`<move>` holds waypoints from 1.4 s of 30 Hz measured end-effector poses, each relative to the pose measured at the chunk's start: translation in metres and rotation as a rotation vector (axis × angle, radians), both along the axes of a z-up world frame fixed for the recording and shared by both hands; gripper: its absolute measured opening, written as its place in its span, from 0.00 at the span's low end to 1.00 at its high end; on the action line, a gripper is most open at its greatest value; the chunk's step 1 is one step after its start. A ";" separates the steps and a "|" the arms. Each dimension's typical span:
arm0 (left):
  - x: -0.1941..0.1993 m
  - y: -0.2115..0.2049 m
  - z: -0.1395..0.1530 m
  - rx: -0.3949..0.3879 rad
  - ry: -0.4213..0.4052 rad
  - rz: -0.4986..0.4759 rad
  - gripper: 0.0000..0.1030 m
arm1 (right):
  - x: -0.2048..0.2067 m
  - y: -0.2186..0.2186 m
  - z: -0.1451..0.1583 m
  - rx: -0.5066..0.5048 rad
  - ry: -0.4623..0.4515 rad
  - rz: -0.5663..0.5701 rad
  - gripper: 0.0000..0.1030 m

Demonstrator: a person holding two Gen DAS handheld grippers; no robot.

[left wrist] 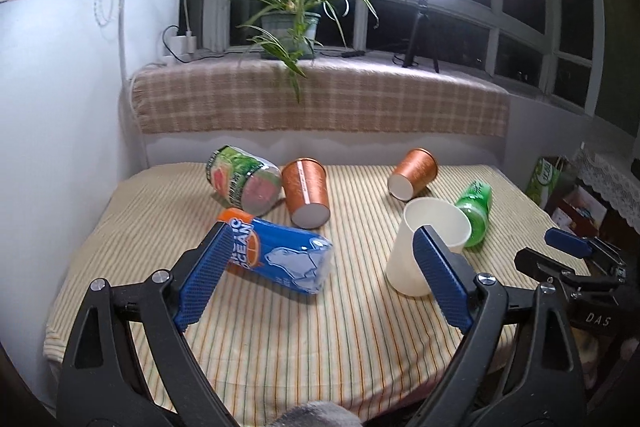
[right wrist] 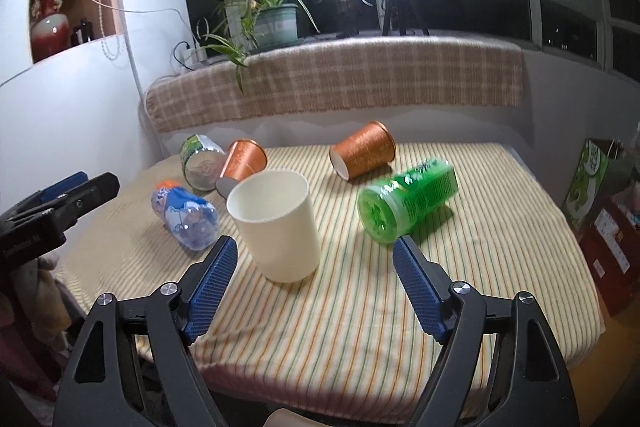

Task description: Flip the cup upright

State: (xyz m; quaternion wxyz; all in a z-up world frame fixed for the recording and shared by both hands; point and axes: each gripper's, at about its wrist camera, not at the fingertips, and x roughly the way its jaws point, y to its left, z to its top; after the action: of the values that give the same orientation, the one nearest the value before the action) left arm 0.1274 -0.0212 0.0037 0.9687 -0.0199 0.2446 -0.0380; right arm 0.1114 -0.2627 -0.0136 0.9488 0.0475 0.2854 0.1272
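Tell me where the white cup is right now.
The white cup stands upright, mouth up, on the striped tablecloth, in the right wrist view just ahead of the open right gripper, between the blue bottle and the green bottle.

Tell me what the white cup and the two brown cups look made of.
White cup: likely paper, matte cream wall, thin rim. Brown cups: probably paper too, with a coppery sheen and white bases; foil or plastic coating can't be ruled out.
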 end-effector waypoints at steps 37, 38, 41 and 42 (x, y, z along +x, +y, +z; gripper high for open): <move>-0.005 0.003 0.015 0.014 -0.064 0.048 1.00 | -0.004 0.001 0.008 -0.029 -0.087 -0.086 0.92; -0.005 0.003 0.015 0.014 -0.064 0.048 1.00 | -0.004 0.001 0.008 -0.029 -0.085 -0.085 0.92; -0.005 0.002 0.014 0.015 -0.065 0.049 1.00 | -0.004 0.001 0.008 -0.028 -0.085 -0.083 0.92; -0.005 0.003 0.014 0.015 -0.064 0.050 1.00 | -0.004 0.001 0.008 -0.029 -0.085 -0.084 0.92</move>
State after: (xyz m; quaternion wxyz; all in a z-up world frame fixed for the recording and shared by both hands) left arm 0.1226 -0.0186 0.0182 0.9768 -0.0177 0.2130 -0.0126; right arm 0.1079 -0.2616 -0.0054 0.9651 0.0404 0.2445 0.0851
